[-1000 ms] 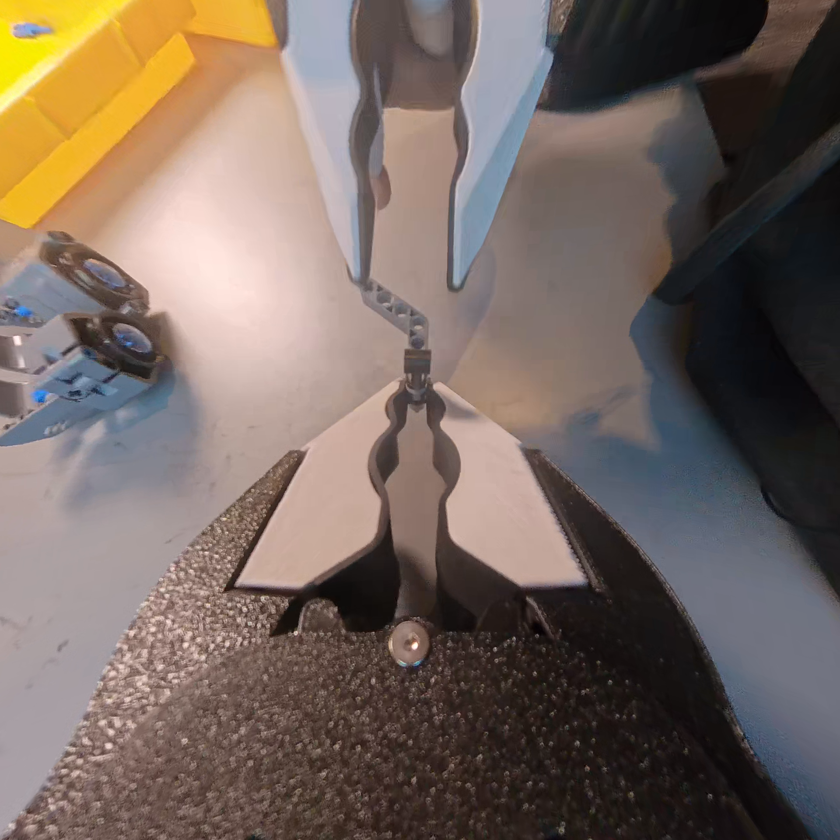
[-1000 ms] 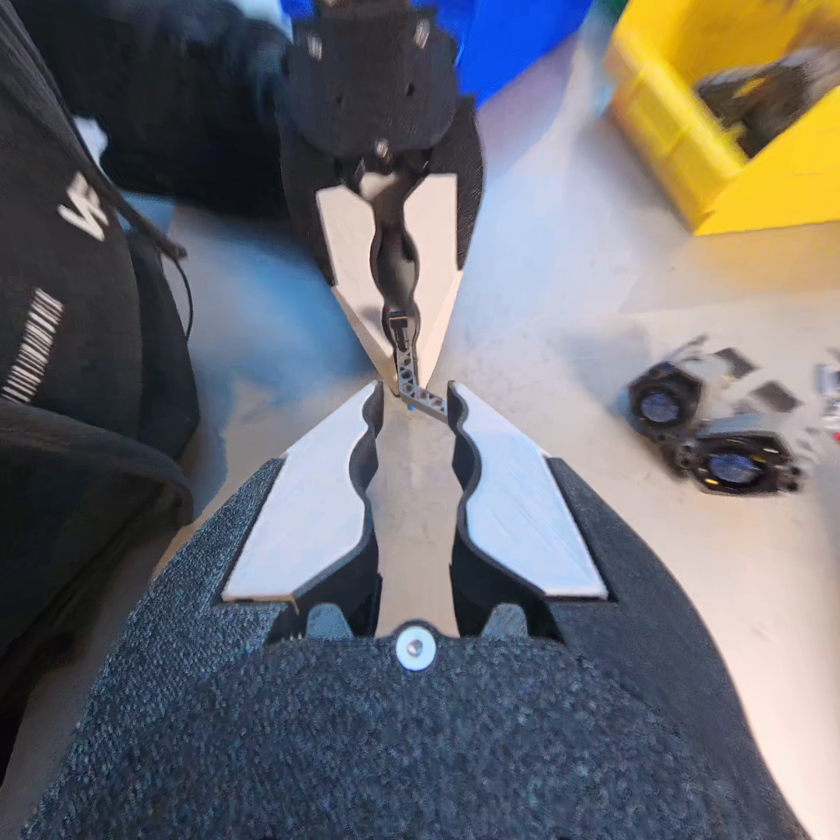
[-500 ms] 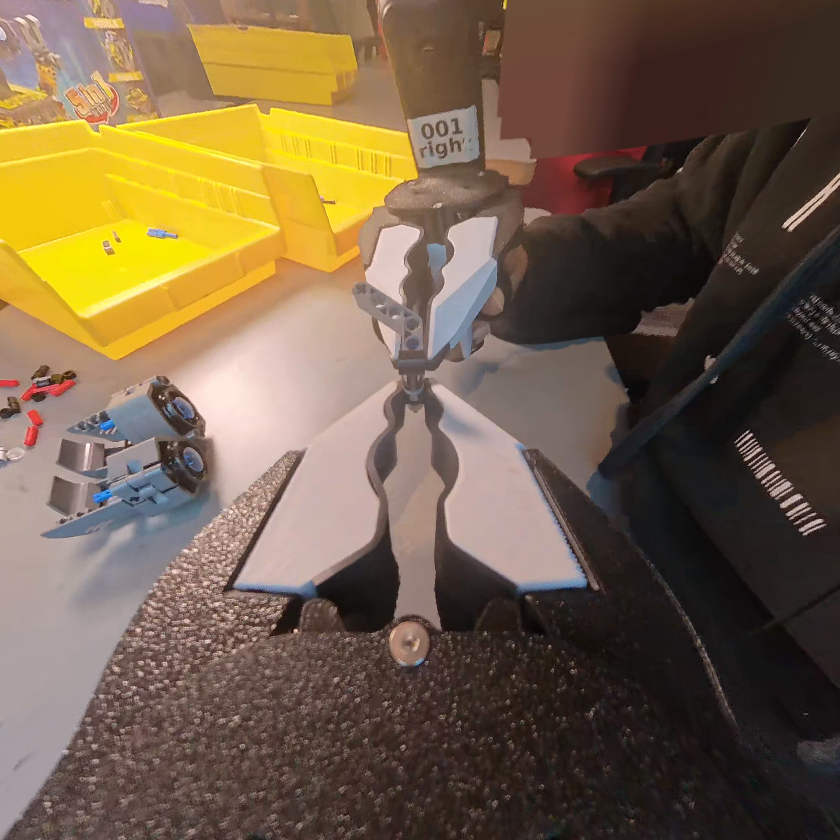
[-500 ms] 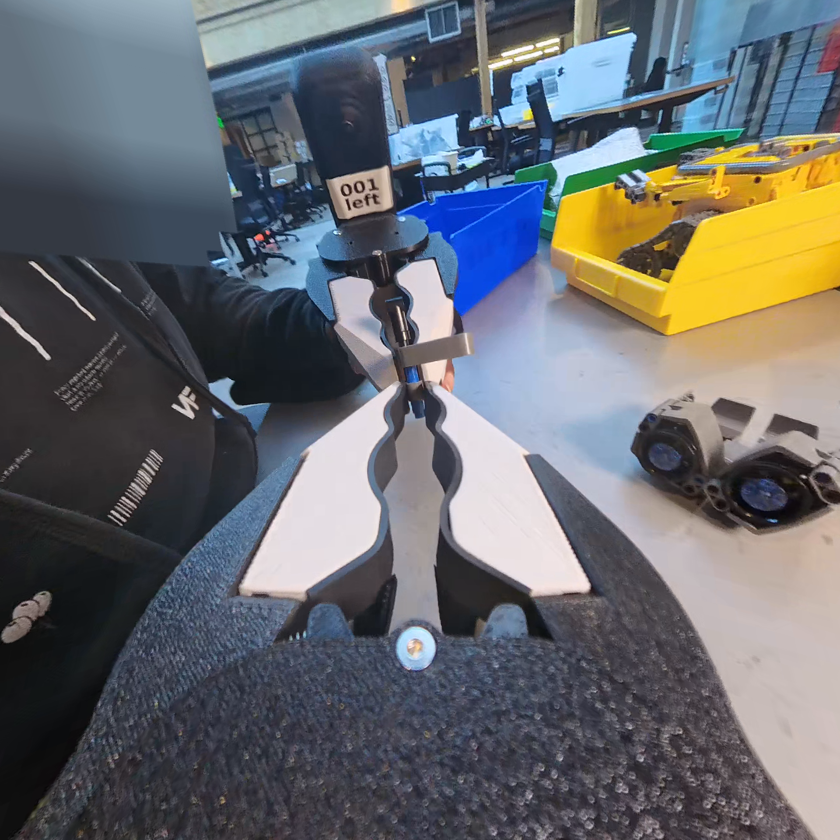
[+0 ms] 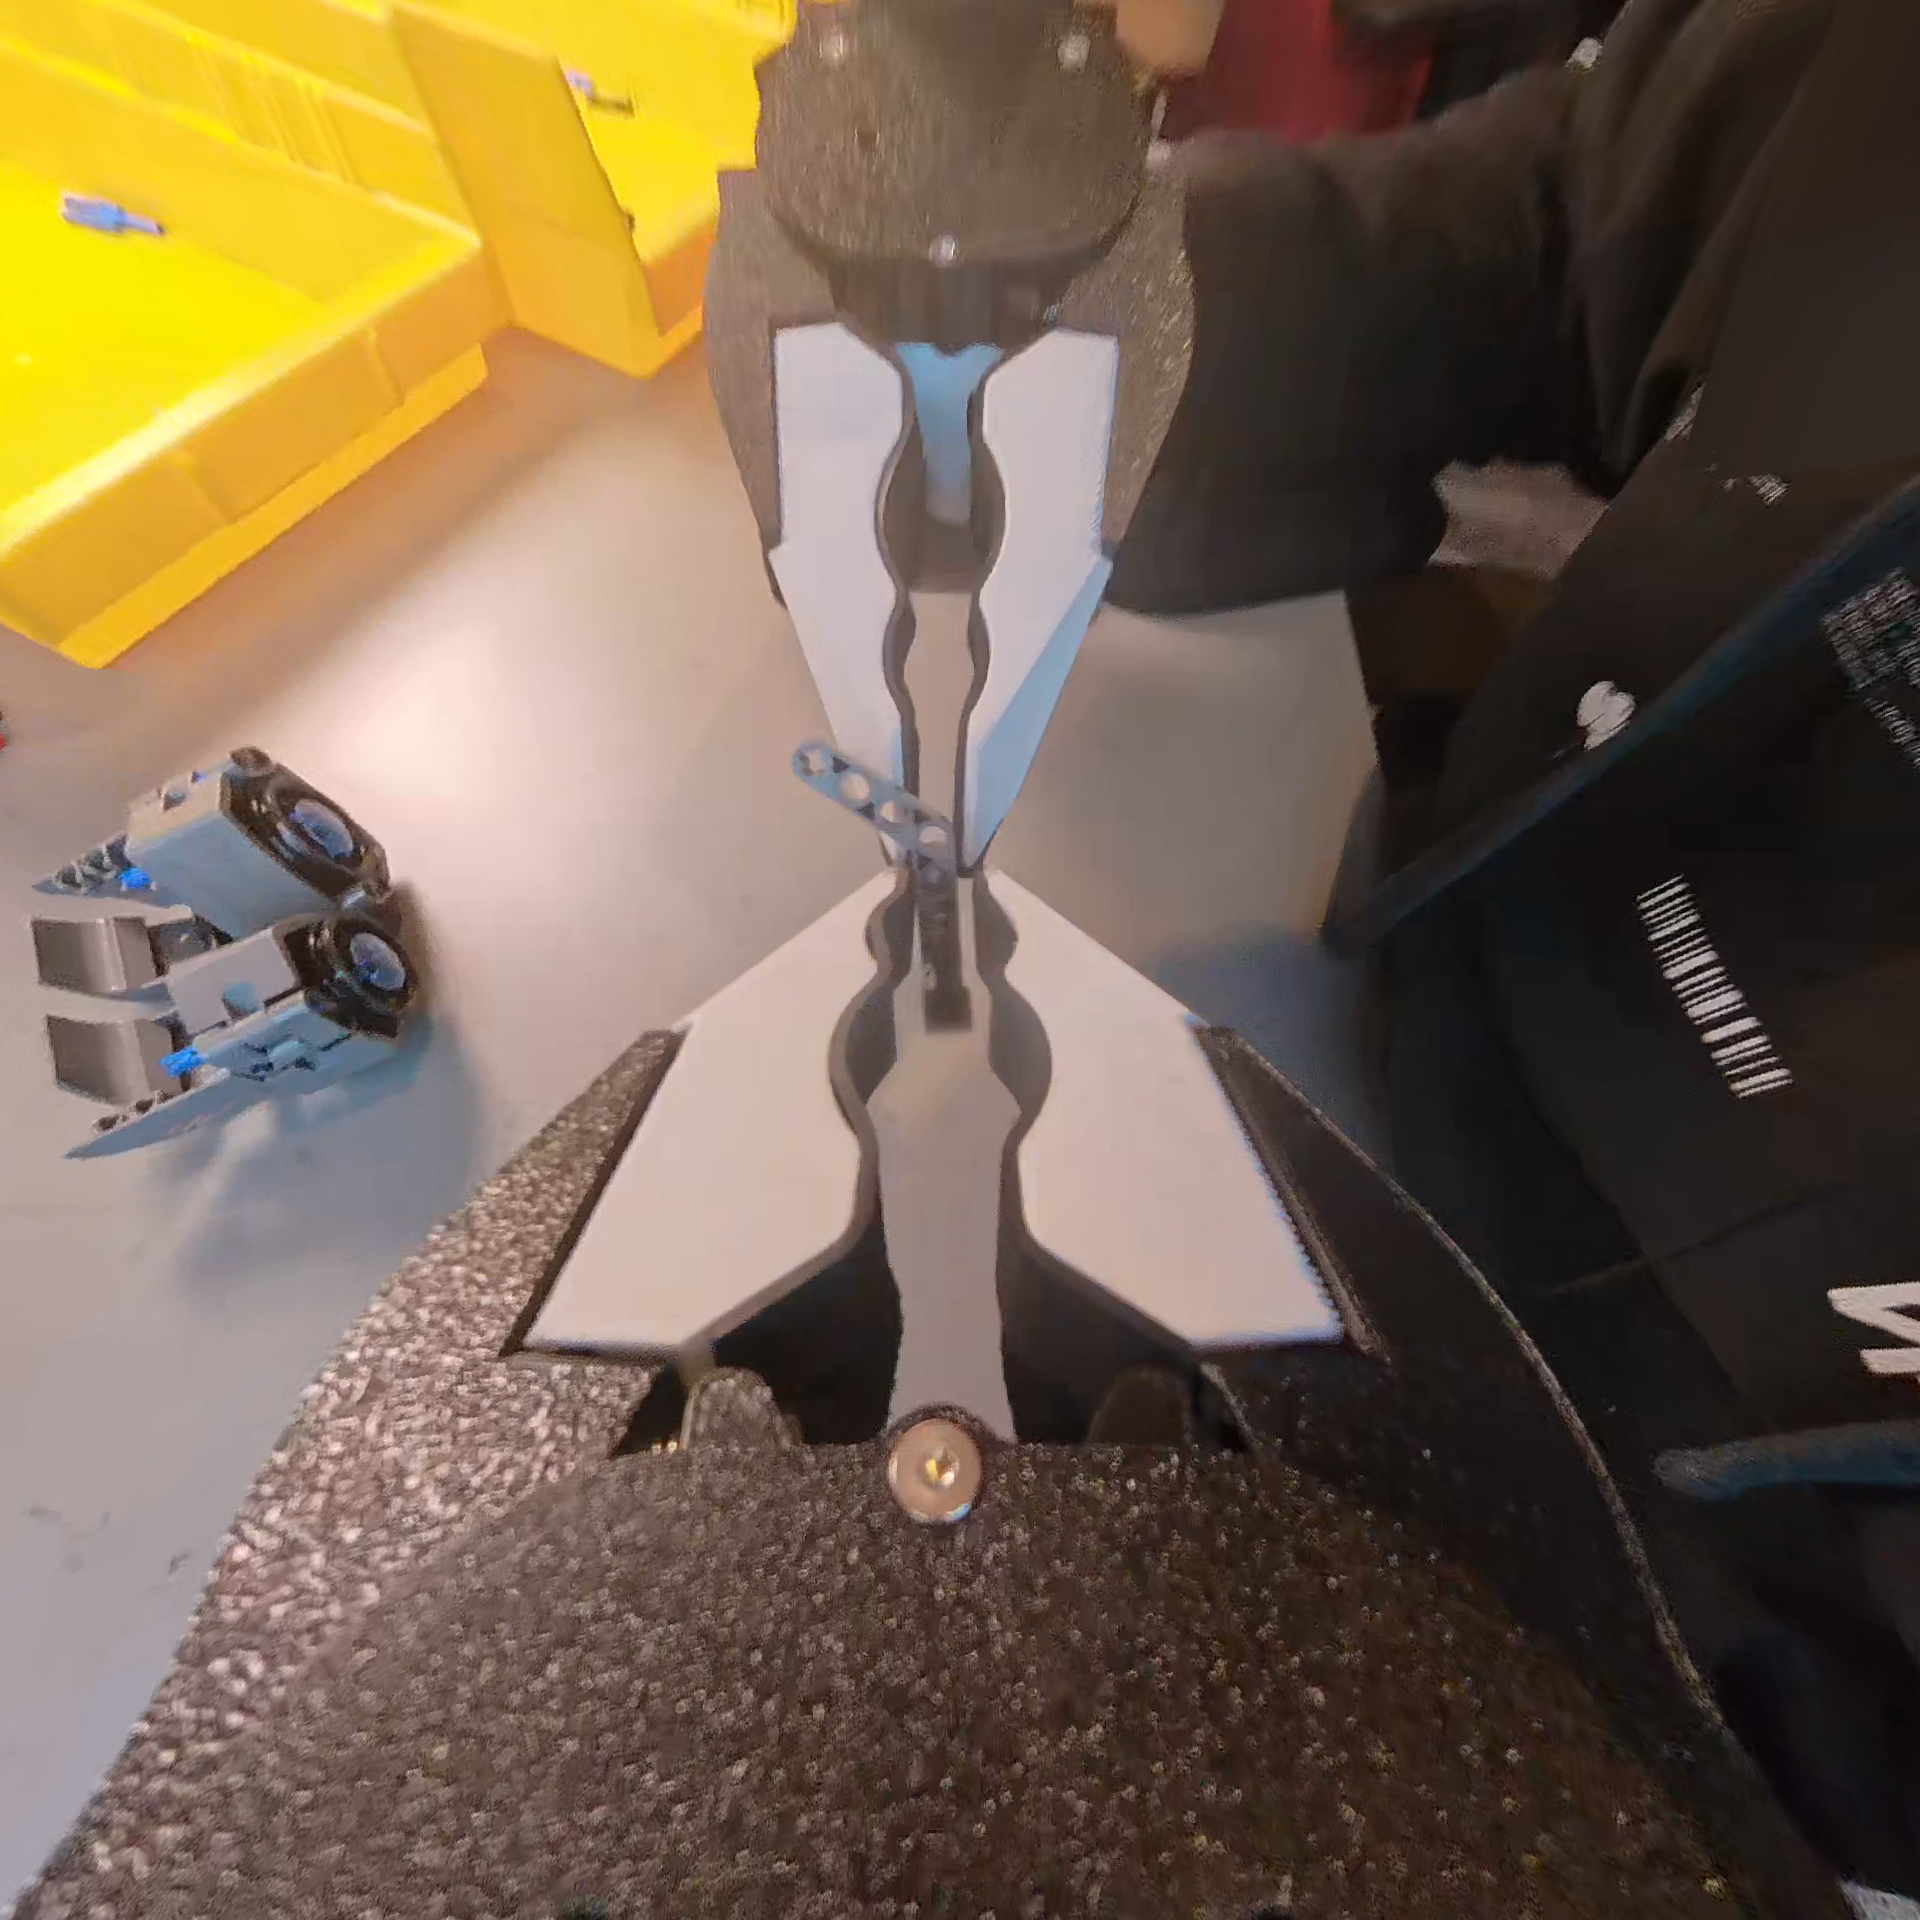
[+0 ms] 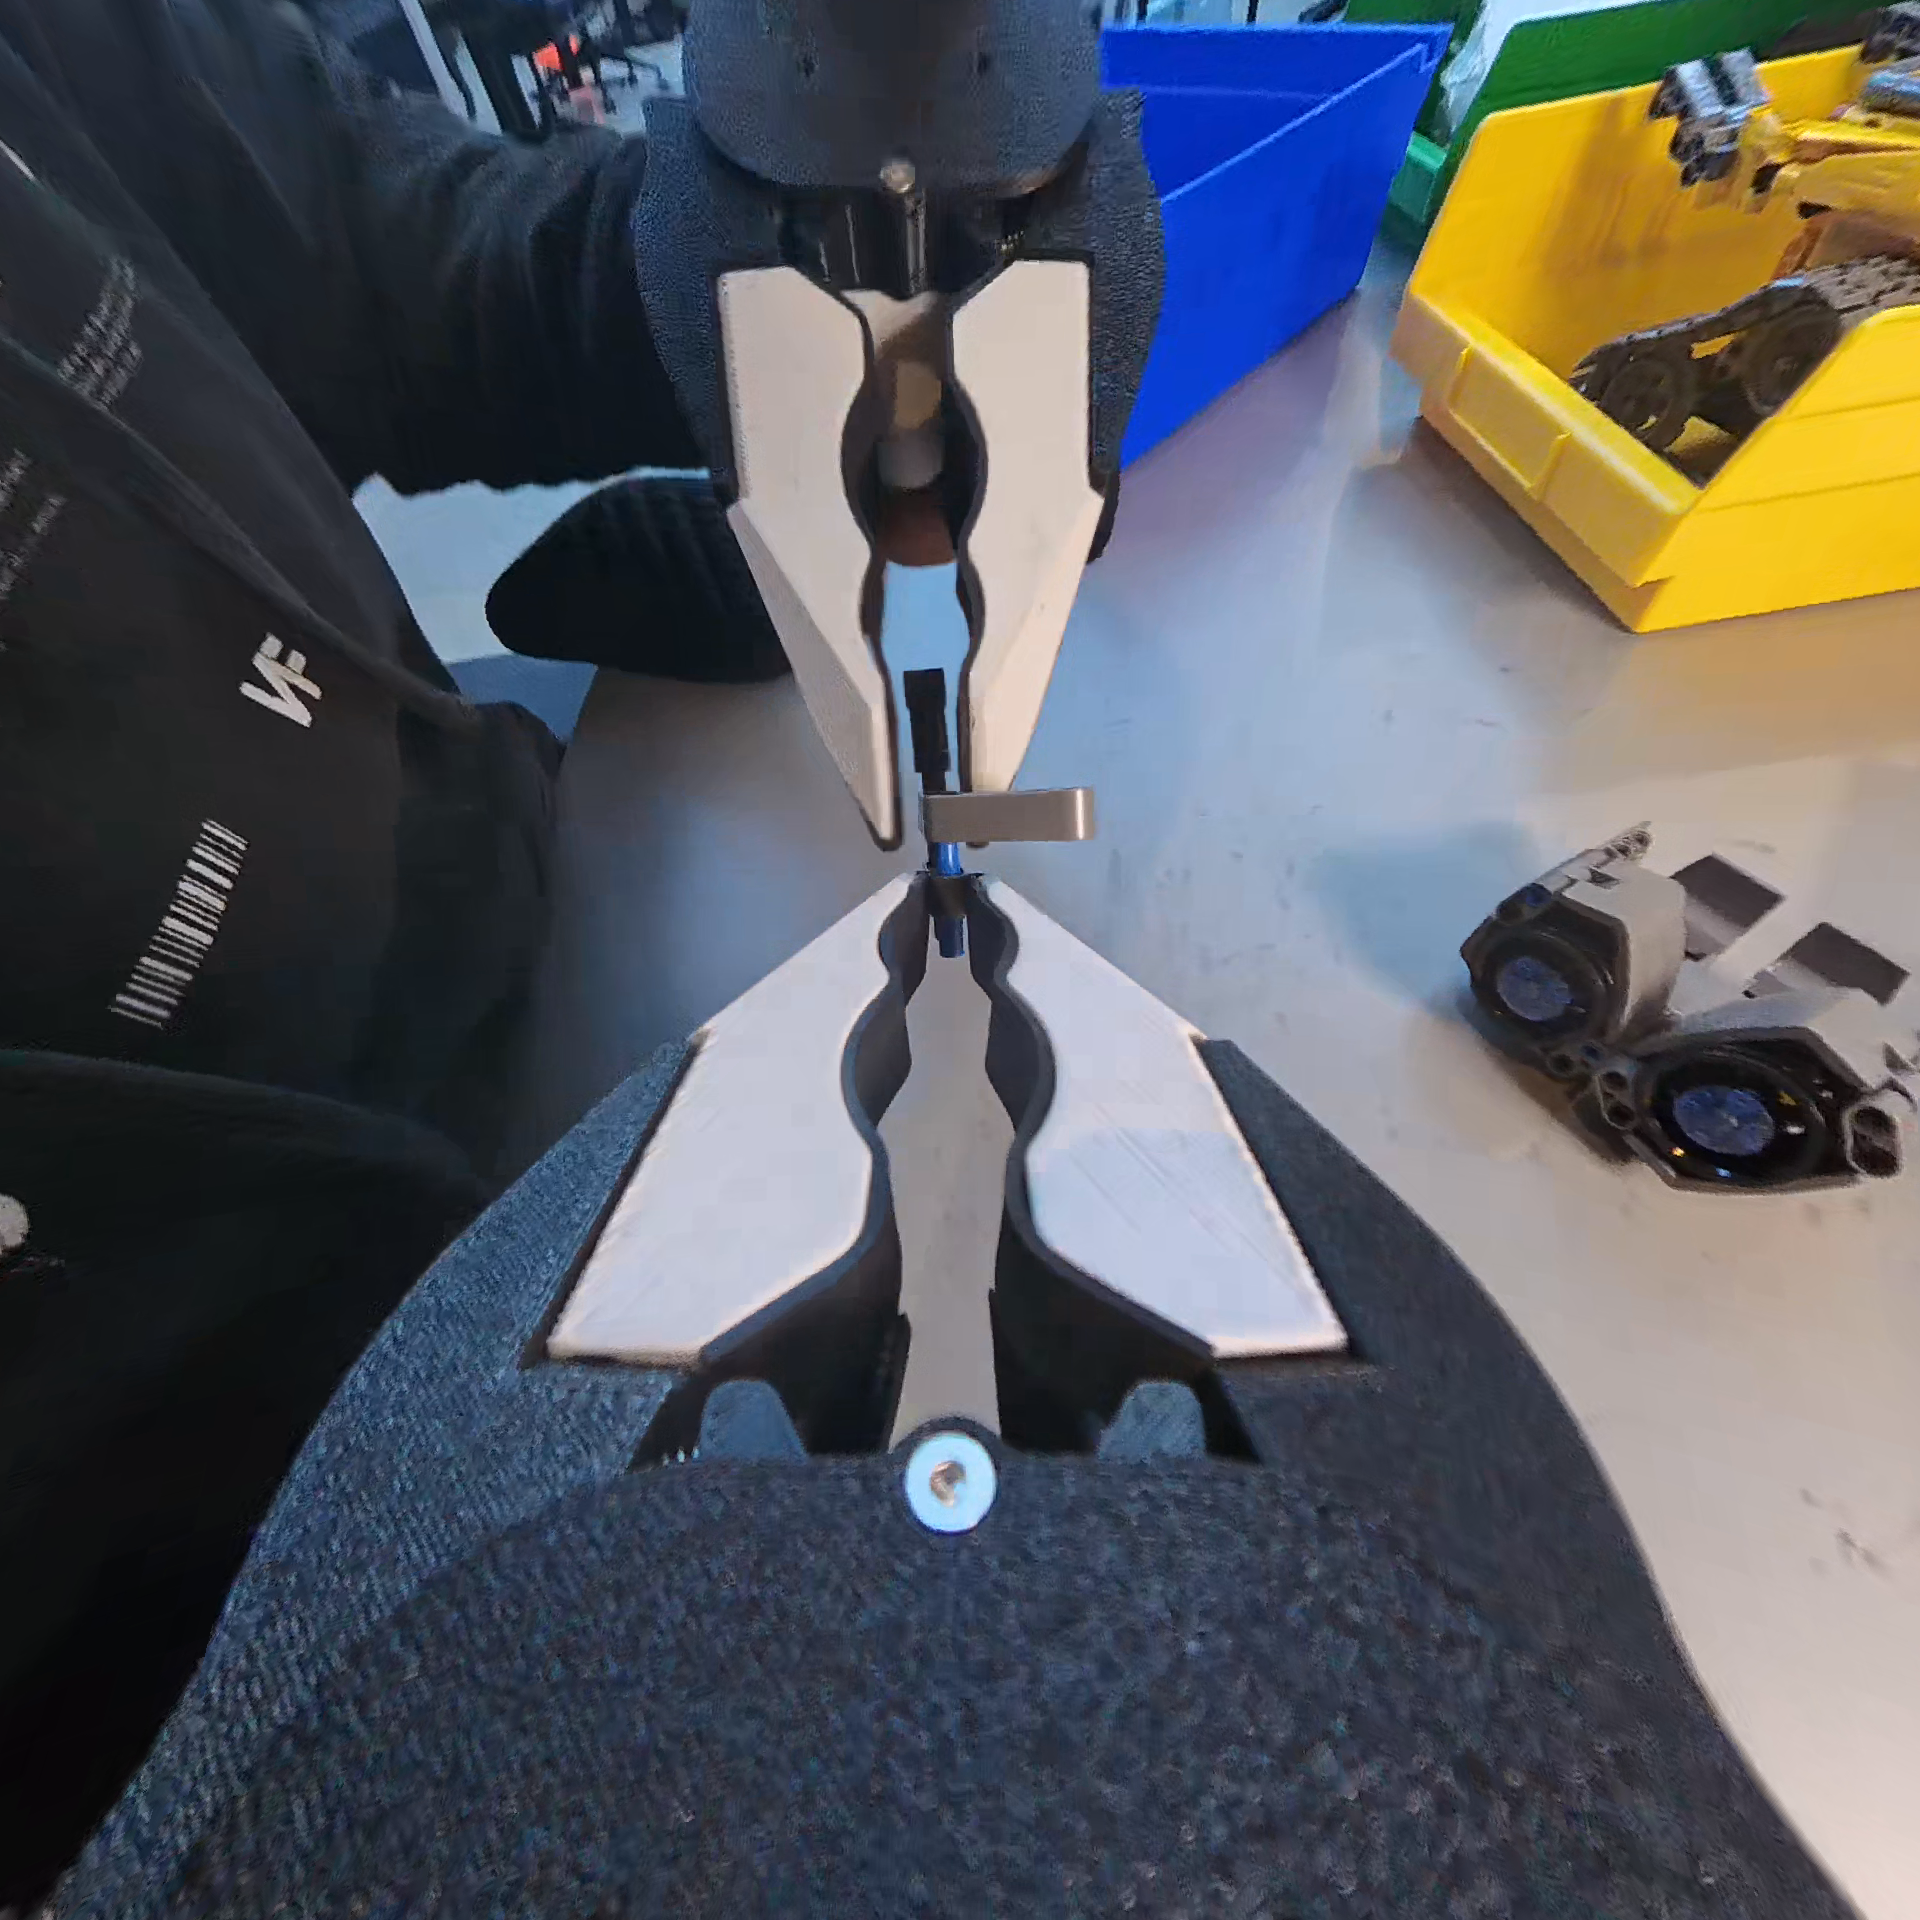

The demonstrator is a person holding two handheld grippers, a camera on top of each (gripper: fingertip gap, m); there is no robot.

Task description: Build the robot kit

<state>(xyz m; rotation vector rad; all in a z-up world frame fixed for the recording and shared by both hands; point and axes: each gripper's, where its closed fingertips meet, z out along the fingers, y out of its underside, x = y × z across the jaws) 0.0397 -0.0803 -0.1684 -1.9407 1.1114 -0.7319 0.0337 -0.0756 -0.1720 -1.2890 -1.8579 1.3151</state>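
My two grippers meet tip to tip at the middle of each frame, both pointing inward over the grey table (image 5: 582, 644). My left gripper (image 5: 932, 883) is clenched on a thin black axle piece (image 5: 938, 961) that runs back between its fingers; in the right wrist view that same gripper (image 6: 928, 831) comes down from the top centre, with the black piece (image 6: 928, 727) showing in its gap. My right gripper (image 6: 948, 888) is pinched on a small blue pin (image 6: 947, 914) at its very tips, and in the left wrist view it (image 5: 935, 857) points downward from the top. Between the two sets of tips sits a grey holed beam (image 5: 871, 800), angled toward upper left there, seen edge-on as a flat bar (image 6: 1010, 815) to the right of the tips here. A grey twin-fan assembly (image 5: 234, 951) lies on the table at left. Yellow bins (image 5: 239, 343) fill the upper left. White print and barcode-like stripes mark the person's black clothing (image 6: 197, 727).
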